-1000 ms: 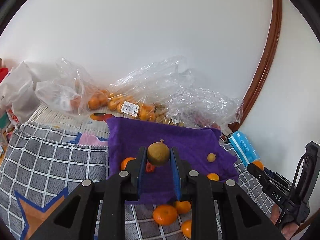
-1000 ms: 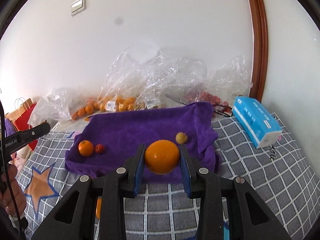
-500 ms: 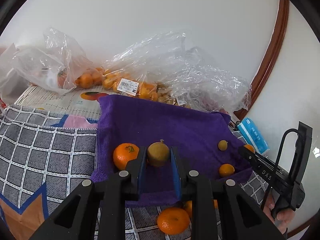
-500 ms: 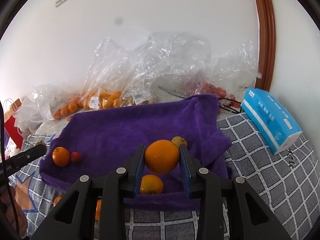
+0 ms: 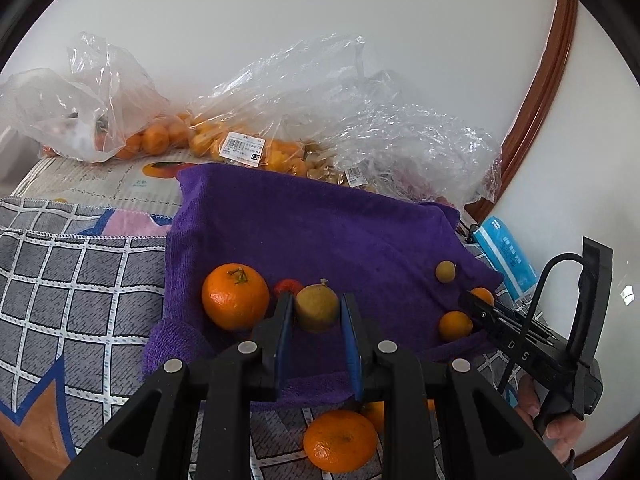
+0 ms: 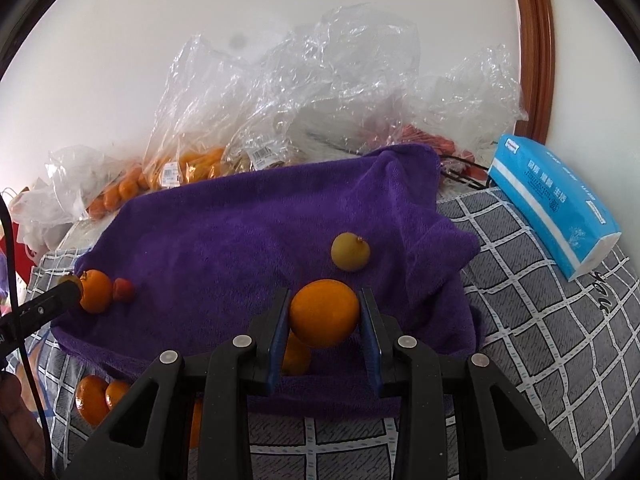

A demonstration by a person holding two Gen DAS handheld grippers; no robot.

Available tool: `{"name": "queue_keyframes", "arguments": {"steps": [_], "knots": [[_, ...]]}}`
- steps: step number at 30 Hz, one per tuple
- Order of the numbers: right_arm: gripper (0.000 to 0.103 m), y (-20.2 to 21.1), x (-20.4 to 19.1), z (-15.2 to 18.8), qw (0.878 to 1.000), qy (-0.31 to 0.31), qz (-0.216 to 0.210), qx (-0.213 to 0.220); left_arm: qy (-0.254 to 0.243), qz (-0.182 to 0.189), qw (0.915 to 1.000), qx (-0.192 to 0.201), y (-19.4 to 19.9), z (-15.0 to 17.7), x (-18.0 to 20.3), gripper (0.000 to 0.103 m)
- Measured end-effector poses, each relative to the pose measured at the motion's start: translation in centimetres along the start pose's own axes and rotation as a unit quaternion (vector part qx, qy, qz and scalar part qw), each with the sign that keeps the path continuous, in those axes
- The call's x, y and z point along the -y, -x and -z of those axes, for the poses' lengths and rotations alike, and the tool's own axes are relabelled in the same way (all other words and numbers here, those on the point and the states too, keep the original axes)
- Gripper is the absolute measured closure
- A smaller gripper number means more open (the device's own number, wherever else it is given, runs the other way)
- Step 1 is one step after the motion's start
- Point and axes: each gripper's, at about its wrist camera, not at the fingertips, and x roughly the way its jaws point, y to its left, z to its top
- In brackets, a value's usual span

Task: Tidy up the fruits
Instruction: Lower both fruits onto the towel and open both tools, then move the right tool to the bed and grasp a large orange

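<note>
My left gripper is shut on a brown-yellow round fruit, low over the near left part of the purple towel, beside a large orange and a small red fruit. My right gripper is shut on an orange over the towel's near right part, just above another orange. A small yellow fruit lies beyond it. The right gripper also shows at the right of the left wrist view.
Clear plastic bags of oranges lie along the wall behind the towel. A blue tissue pack lies at the right on the checked cloth. Loose oranges lie on the cloth in front of the towel.
Both grippers have moved forward and down over the towel with their fruits still held. The left one now sits next to the large orange.
</note>
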Motion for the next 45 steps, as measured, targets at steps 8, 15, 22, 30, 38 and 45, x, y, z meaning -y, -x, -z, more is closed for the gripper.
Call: {"name": "queue_keyframes", "arguments": {"steps": [8, 15, 22, 30, 38, 45], "knots": [[0.070, -0.3, 0.4, 0.0, 1.000, -0.013, 0.002, -0.010, 0.018, 0.002, 0.9998, -0.011, -0.9, 0.1, -0.6, 0.081], [0.070, -0.2, 0.0, 0.1, 1.000, -0.003, 0.008, -0.007, 0.014, -0.006, 0.9998, -0.010, -1.3, 0.2, -0.6, 0.081], [0.060, 0.3, 0.2, 0.1, 1.000, -0.005, 0.012, 0.000, 0.008, -0.009, 0.9999, -0.010, -1.6, 0.4, -0.4, 0.081], [0.047, 1.1, -0.1, 0.2, 1.000, 0.000, 0.021, 0.016, 0.011, -0.010, 0.9999, -0.007, -1.6, 0.4, -0.4, 0.081], [0.043, 2.1, -0.1, 0.3, 0.999, -0.007, 0.031, 0.041, 0.025, 0.006, 0.9994, 0.022, -0.3, 0.2, -0.7, 0.065], [0.043, 2.8, 0.2, 0.3, 0.998, -0.014, 0.027, 0.057, 0.028, 0.009, 0.9993, 0.023, -0.1, 0.1, -0.6, 0.065]]}}
